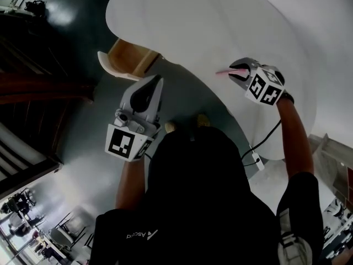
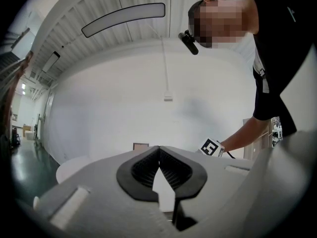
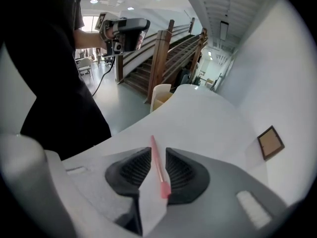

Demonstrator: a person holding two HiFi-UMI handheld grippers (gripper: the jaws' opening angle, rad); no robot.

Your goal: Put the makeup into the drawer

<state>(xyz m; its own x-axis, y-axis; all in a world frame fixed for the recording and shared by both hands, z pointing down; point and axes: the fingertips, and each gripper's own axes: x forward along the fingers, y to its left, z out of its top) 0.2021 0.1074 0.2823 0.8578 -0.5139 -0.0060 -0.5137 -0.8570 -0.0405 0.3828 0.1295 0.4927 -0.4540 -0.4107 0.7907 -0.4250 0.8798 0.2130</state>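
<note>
A thin pink makeup pencil [image 3: 157,166] lies on the white table [image 3: 198,118] between the jaws of my right gripper [image 3: 158,149]. Those jaws stand apart and the pads do not press on it. From the head view the pencil [image 1: 223,71] sticks out leftward from the right gripper [image 1: 235,73] near the table's curved edge. The open wooden drawer [image 1: 128,58] juts from the table's left side. My left gripper [image 1: 159,80] hangs over the floor just below the drawer, shut and empty, its tips meeting in the left gripper view [image 2: 158,148].
The drawer [image 3: 161,96] shows beyond the table's end in the right gripper view, with a wooden staircase [image 3: 168,48] behind it. A small brown frame [image 3: 270,143] hangs on the white wall. The person's feet [image 1: 202,119] stand on the dark floor close to the table.
</note>
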